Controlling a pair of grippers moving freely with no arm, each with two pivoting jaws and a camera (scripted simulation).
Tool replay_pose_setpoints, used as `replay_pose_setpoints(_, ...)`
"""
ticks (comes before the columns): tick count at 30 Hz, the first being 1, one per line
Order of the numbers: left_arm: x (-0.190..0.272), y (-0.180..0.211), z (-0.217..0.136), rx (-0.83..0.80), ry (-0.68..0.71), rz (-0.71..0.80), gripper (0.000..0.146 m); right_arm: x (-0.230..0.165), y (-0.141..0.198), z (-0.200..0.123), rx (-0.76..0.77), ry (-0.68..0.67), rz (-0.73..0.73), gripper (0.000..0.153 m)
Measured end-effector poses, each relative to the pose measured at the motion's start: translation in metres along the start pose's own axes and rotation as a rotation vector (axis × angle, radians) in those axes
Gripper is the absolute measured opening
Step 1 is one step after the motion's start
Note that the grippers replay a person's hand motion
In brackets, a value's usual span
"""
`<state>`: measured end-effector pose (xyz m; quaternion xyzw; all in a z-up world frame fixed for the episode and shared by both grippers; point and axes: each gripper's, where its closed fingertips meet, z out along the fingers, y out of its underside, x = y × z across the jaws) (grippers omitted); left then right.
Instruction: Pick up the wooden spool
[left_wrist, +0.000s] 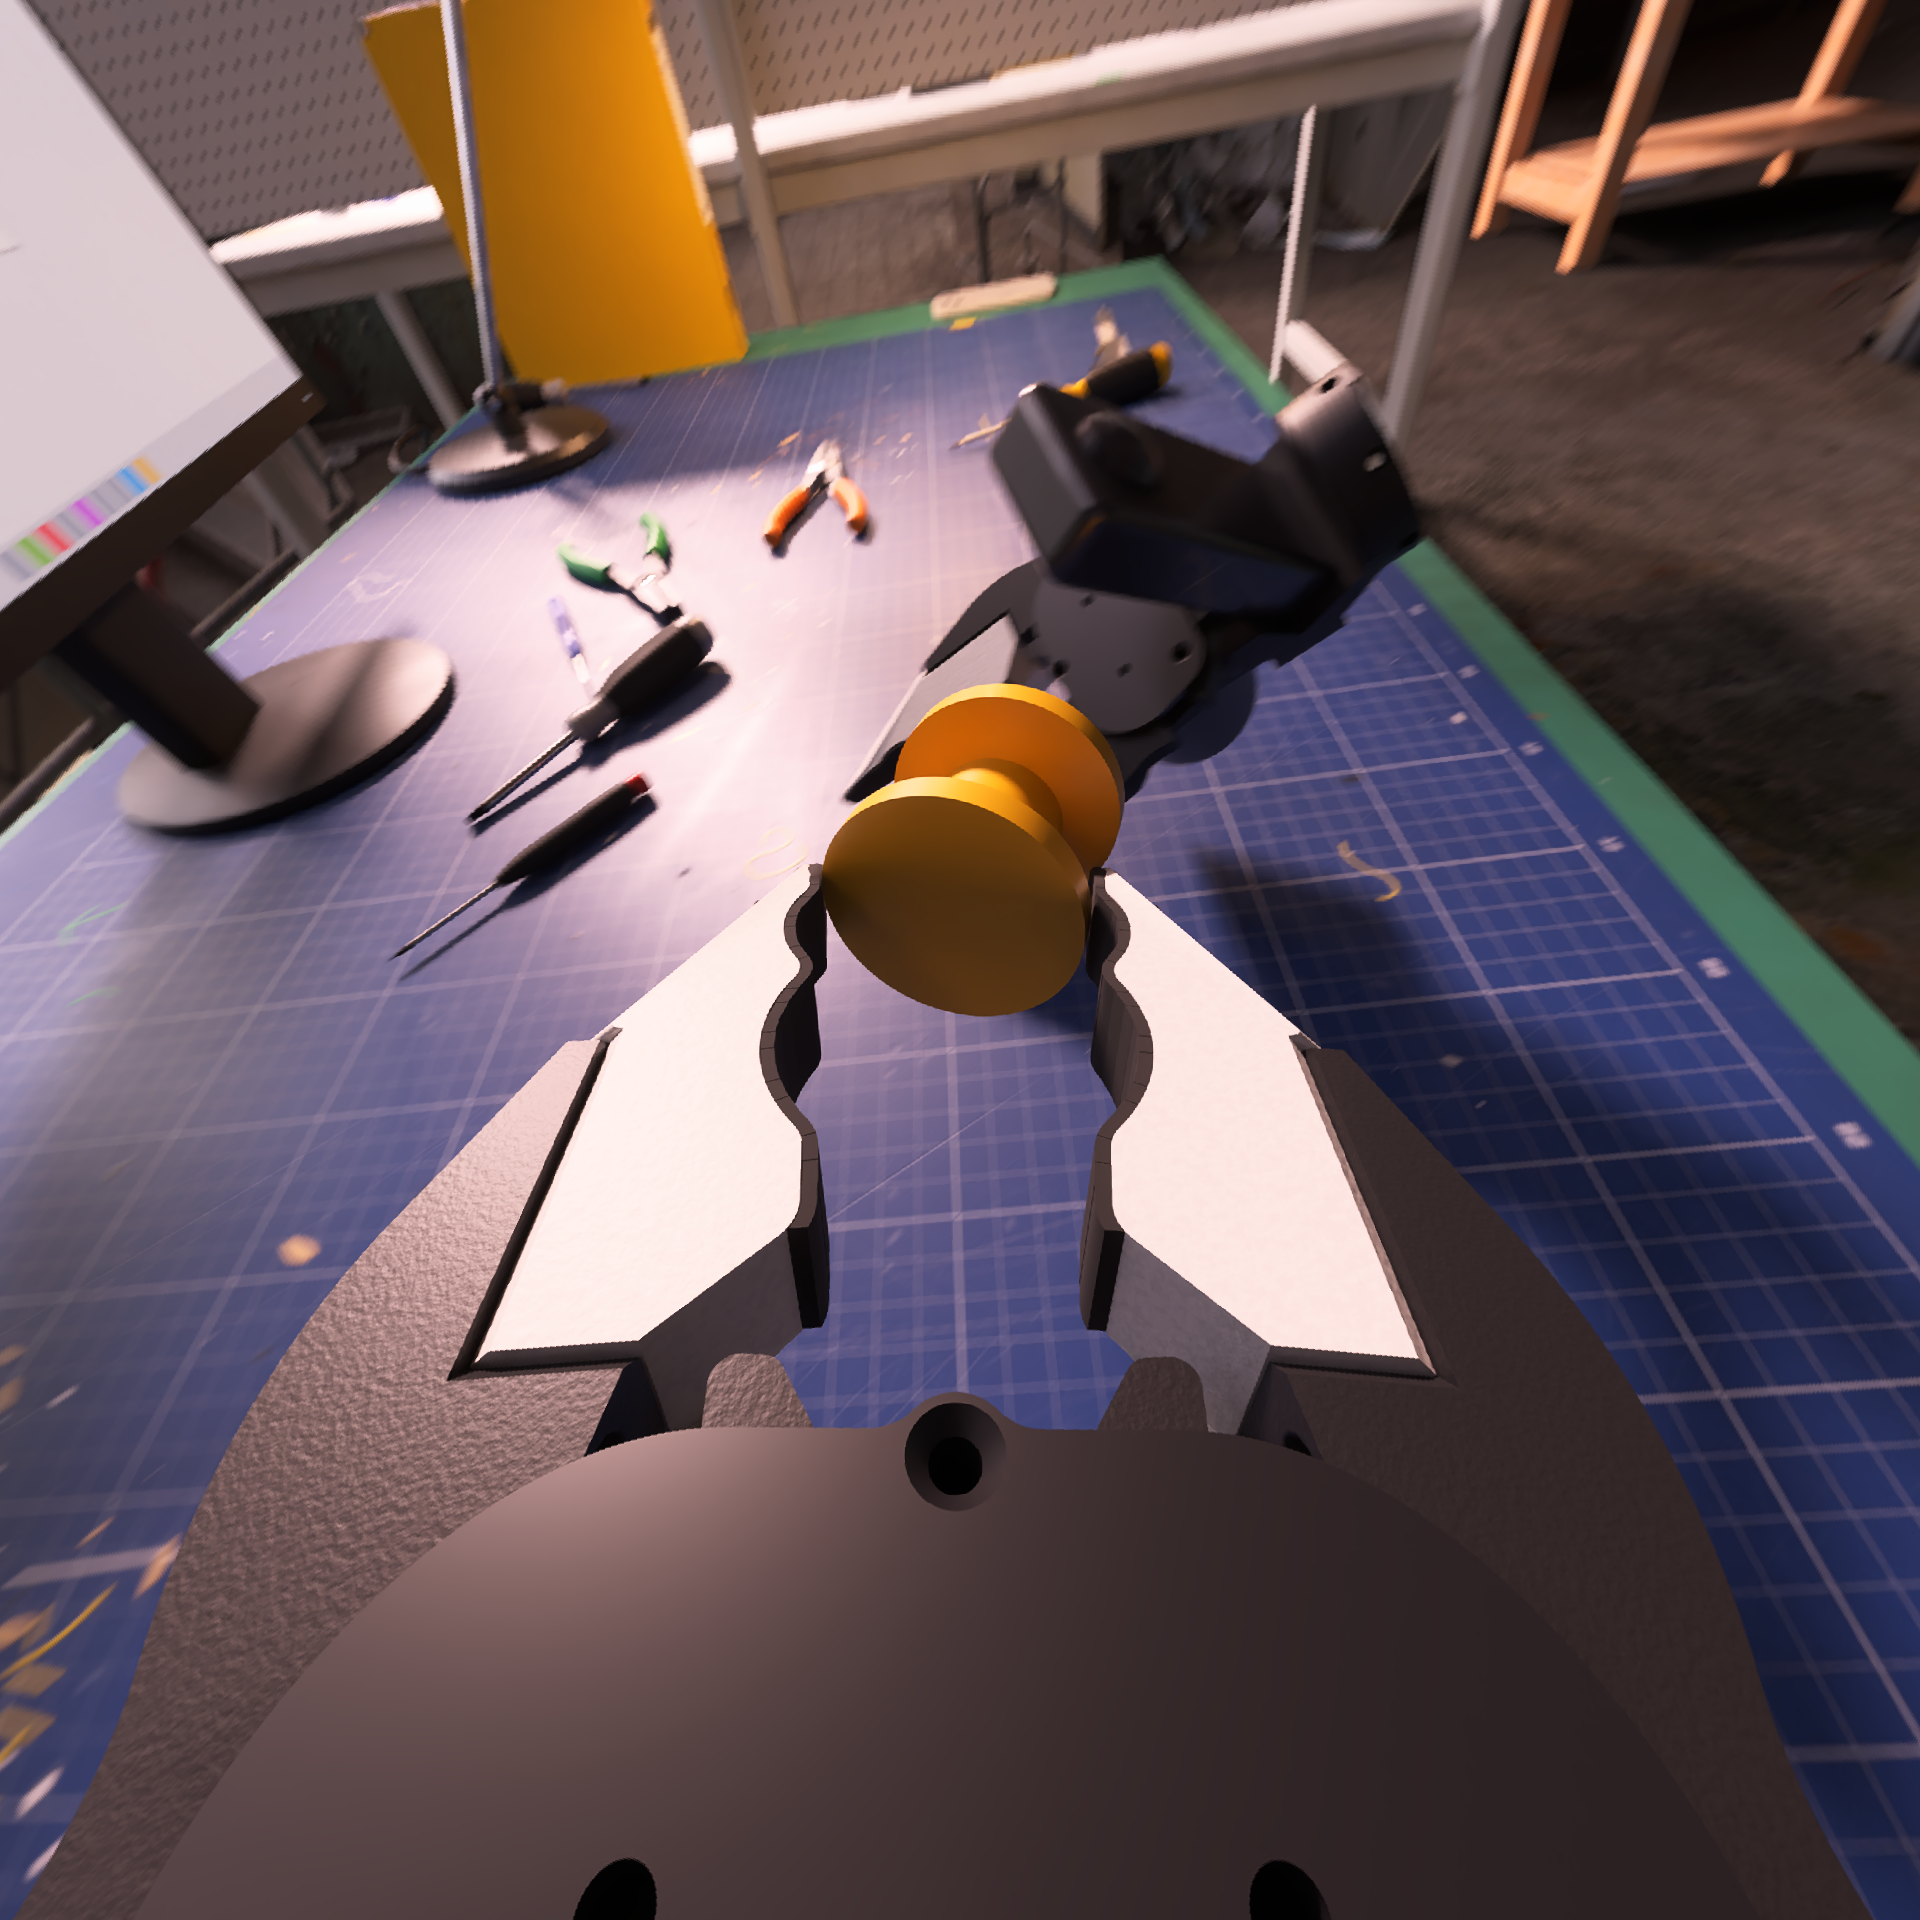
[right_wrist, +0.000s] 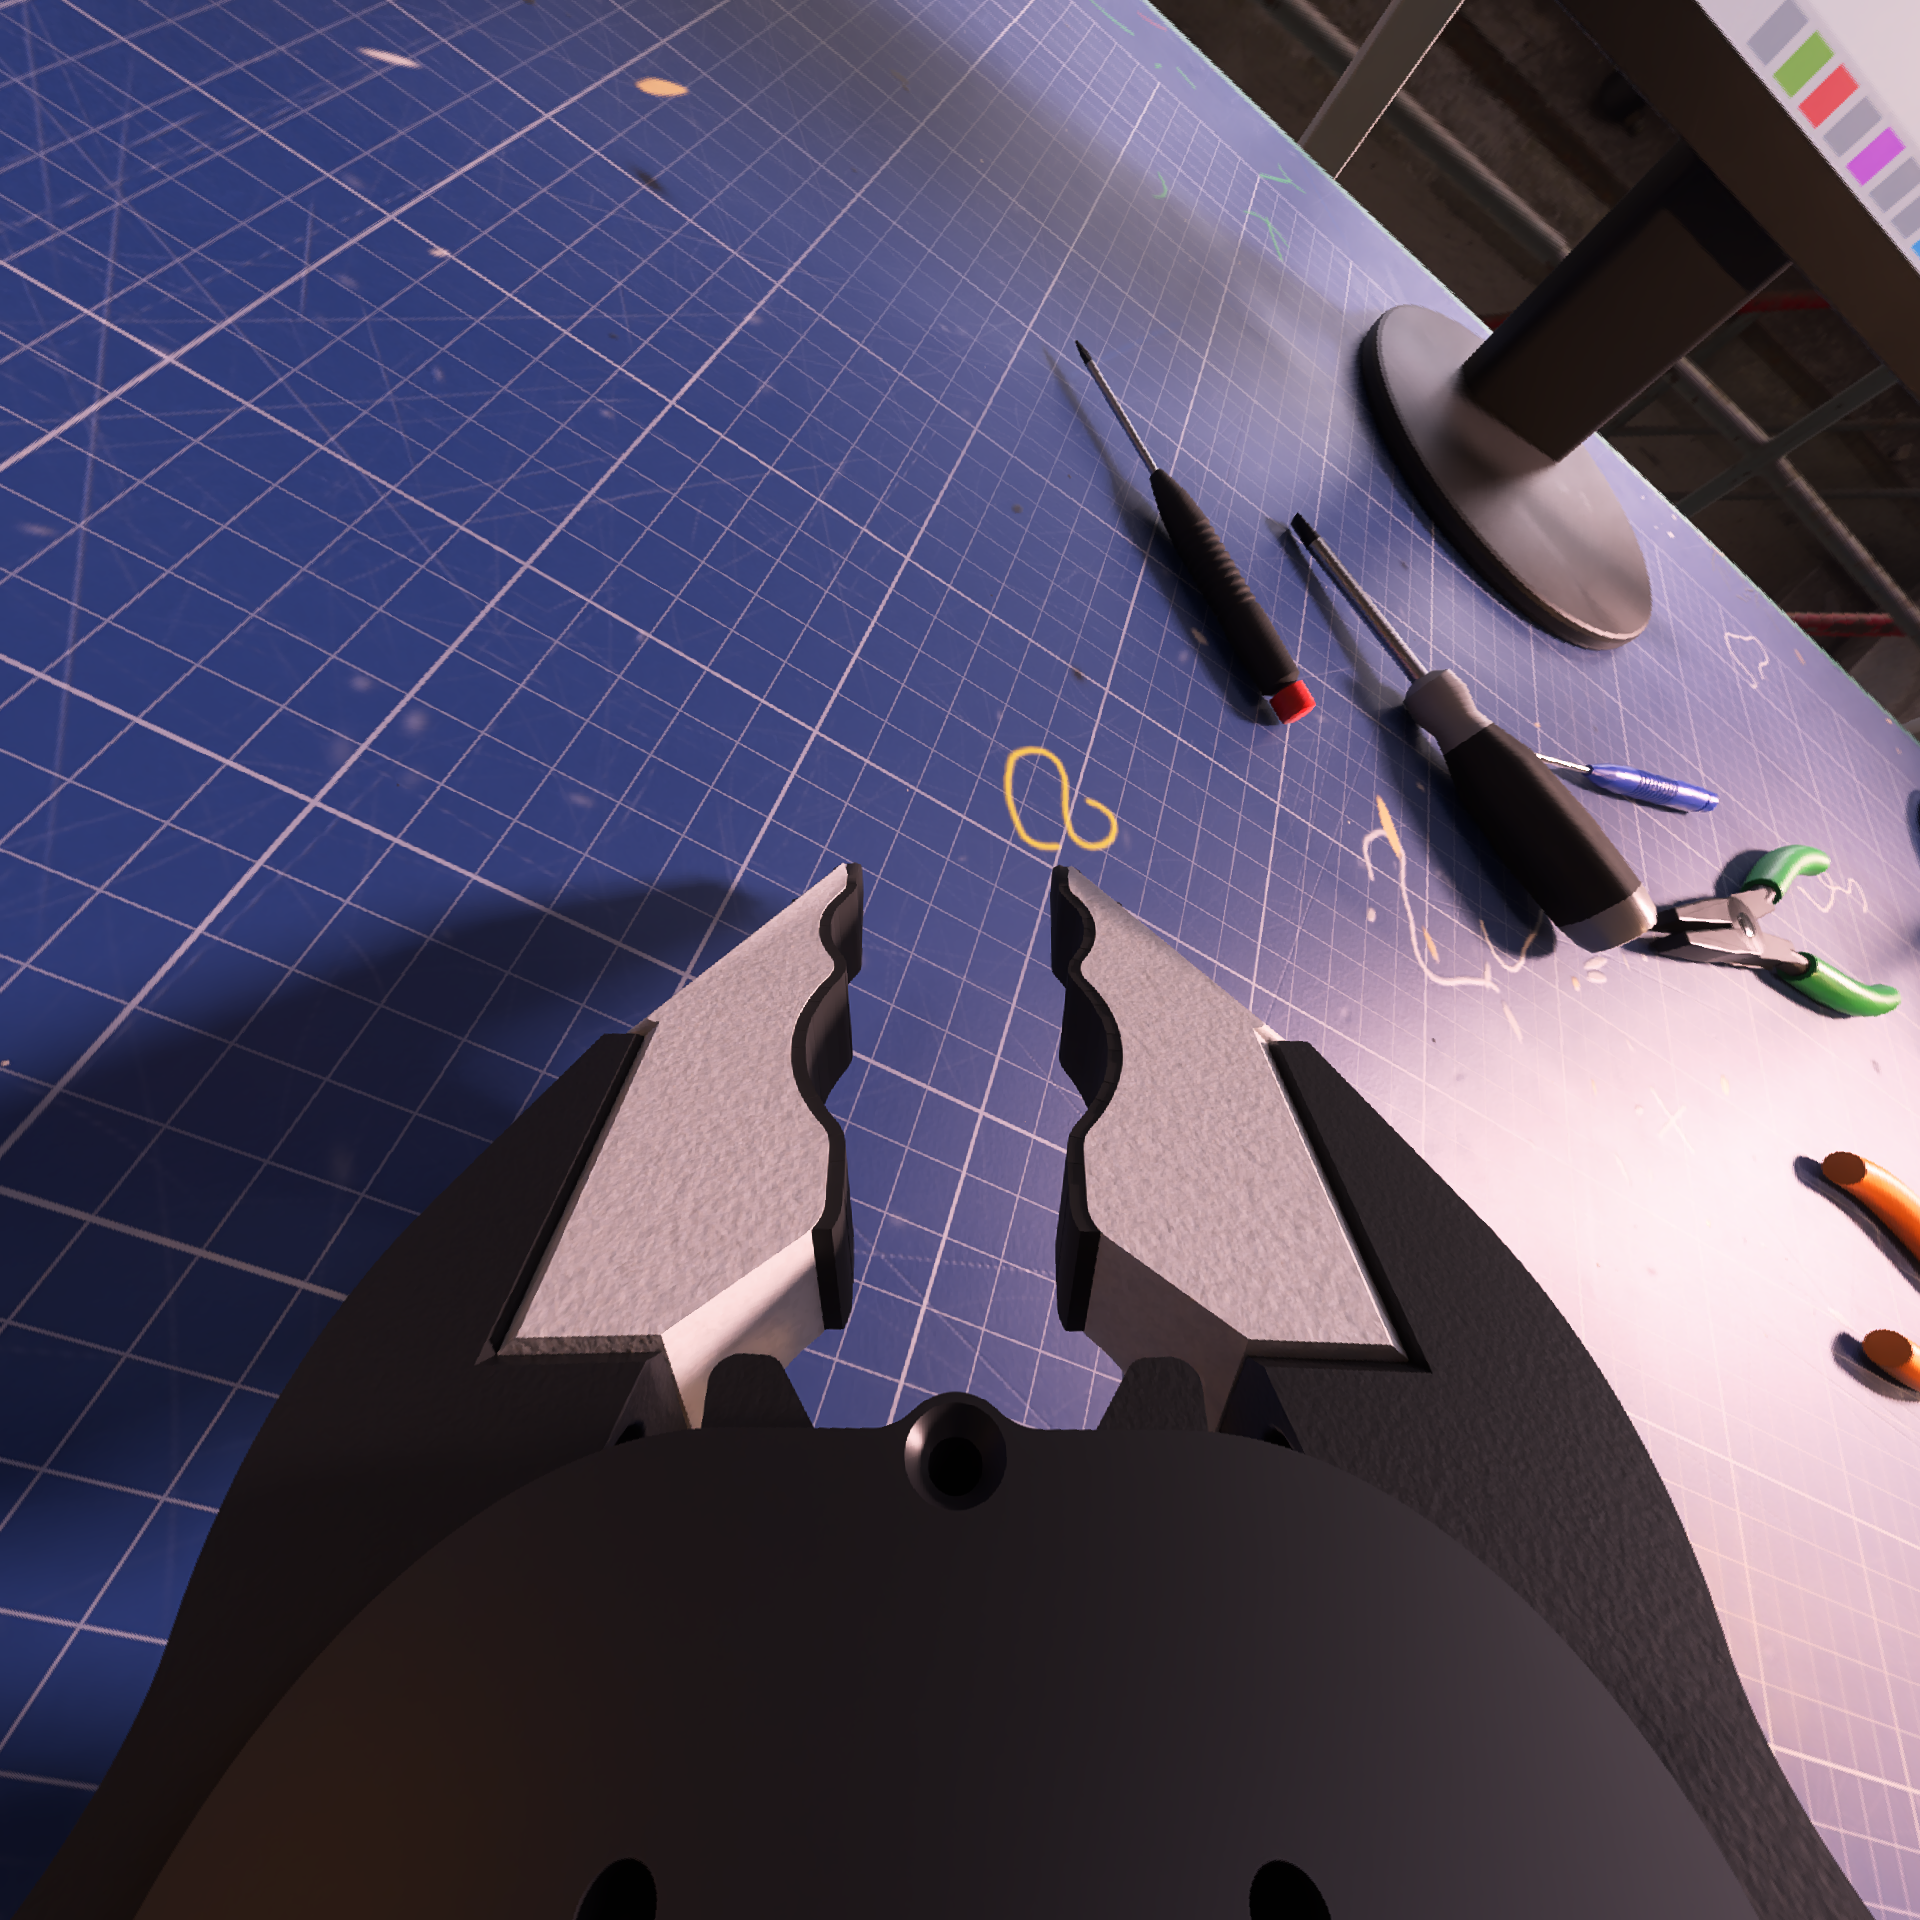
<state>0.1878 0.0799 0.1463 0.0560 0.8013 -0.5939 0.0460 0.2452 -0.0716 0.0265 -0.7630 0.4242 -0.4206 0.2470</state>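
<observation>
The left gripper (left_wrist: 956, 894) holds the wooden spool (left_wrist: 971, 847) clamped by its near flange at the fingertips, lifted; the right gripper (right_wrist: 956, 883) waits with jaws apart

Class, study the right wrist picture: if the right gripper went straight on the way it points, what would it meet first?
Probably the cutting mat, near the yellow wire loop; the right gripper is open and empty.

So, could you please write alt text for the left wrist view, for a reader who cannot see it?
The left gripper clamps a wooden spool by its near flange above a blue cutting mat. Beyond it are the right gripper, screwdrivers and pliers.
</observation>
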Motion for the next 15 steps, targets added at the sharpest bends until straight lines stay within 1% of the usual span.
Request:
replay_pose_setpoints(2,0.02,-0.003,0.012,0.064,0.061,-0.016,0.05,0.0,0.0,0.0,0.0,-0.001,0.002,0.036)
replay_pose_setpoints(7,0.051,-0.003,0.037,0.101,0.152,0.006,0.05,0.0,0.0,0.0,-0.003,-0.001,-0.002,0.036)
replay_pose_setpoints(11,0.058,0.006,0.049,0.114,0.171,0.008,0.05,0.0,0.0,0.0,-0.002,-0.003,-0.001,0.036)
replay_pose_setpoints(14,0.057,0.019,0.053,0.121,0.163,-0.009,0.05,0.0,0.0,0.0,-0.003,-0.002,-0.003,0.036)
replay_pose_setpoints(15,0.059,0.022,0.053,0.133,0.181,-0.028,0.05,0.0,0.0,0.0,-0.003,-0.002,-0.003,0.036)
